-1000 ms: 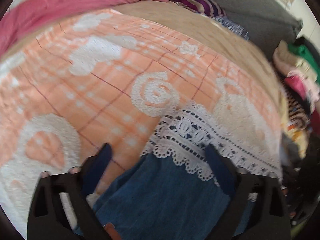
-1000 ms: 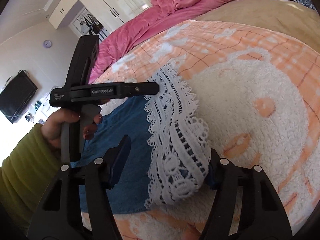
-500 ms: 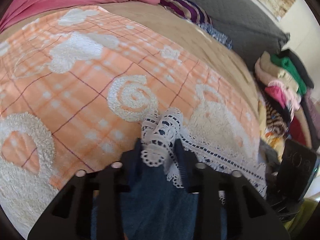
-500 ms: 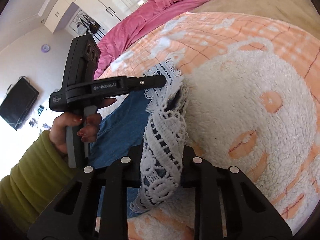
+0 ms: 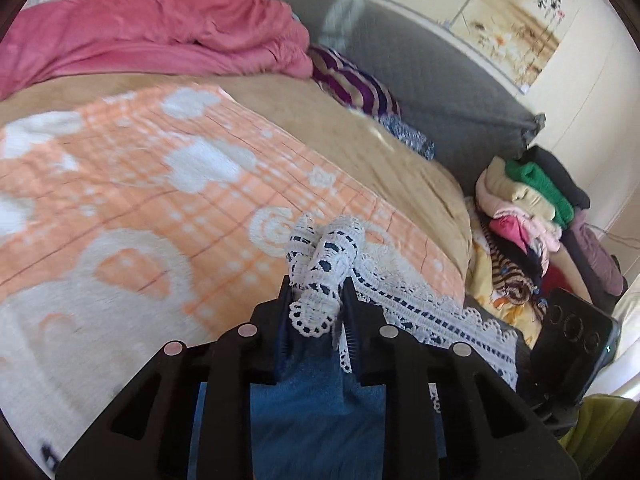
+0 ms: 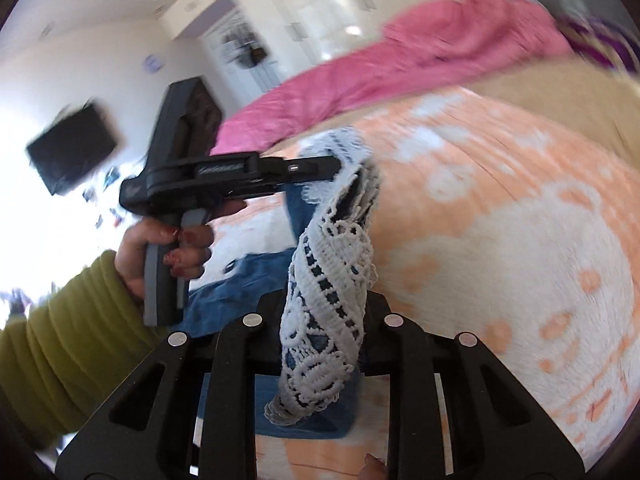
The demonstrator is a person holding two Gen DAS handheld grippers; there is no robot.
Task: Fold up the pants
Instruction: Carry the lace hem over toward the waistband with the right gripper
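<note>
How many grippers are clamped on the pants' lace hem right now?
2. The left gripper pinches one bunched part of the lace hem; the right gripper pinches another part, with the blue denim pants hanging between them.

Bright daylight throughout. Right wrist view: heavy motion blur on the white wardrobe doors (image 6: 320, 12) and the pink crumpled duvet (image 6: 420, 64); left edge overexposed. Left wrist view sharper, mild blur. Fisheye curvature, dark vignette at corners.
</note>
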